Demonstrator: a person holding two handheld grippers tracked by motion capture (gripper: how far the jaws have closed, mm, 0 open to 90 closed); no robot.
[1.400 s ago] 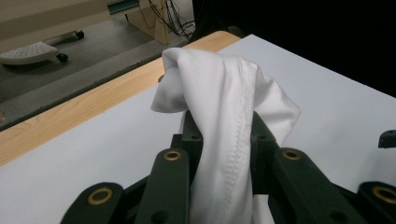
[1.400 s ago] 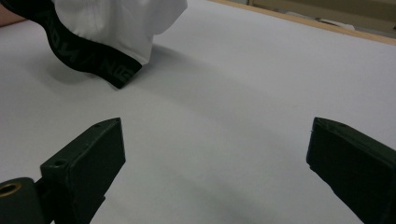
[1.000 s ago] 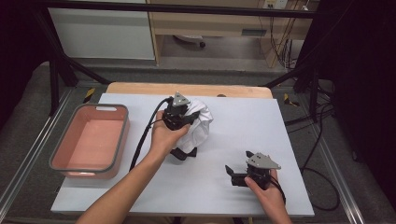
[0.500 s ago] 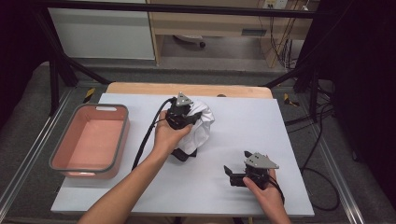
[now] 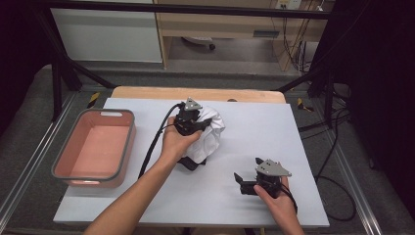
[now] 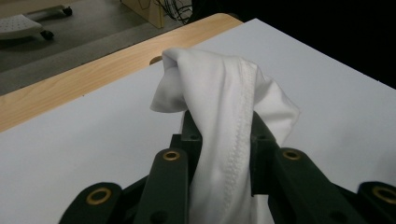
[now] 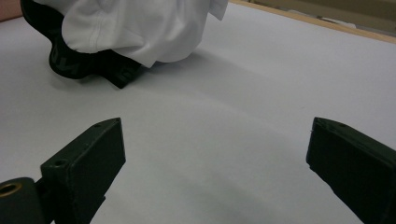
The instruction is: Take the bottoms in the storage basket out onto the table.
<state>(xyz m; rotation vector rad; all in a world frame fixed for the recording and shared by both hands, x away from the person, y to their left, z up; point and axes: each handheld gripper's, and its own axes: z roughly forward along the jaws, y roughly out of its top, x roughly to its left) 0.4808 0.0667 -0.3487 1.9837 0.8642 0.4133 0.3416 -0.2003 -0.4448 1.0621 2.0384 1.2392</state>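
Note:
A white garment point(image 5: 209, 133) is bunched up near the middle of the white table point(image 5: 254, 122), with a black waistband-like piece point(image 5: 188, 163) under its near edge. My left gripper point(image 5: 188, 117) is shut on a fold of the white garment point(image 6: 224, 116), which runs up between its jaws and is lifted off the table. My right gripper point(image 5: 240, 182) rests low on the table at the front right, open, nothing between its fingers point(image 7: 88, 158). It faces the white garment point(image 7: 140, 28) and the black piece point(image 7: 88, 63) from a short way off.
A pink bin with a grey rim point(image 5: 95, 147) stands at the table's left side. A wooden strip point(image 5: 195, 93) runs along the table's far edge. Black cables point(image 5: 151, 147) trail from my left gripper across the table. Metal frame legs and floor cables lie beyond.
My left gripper has shifted slightly toward the near left with the garment in it. My right gripper has slid a little nearer the front edge.

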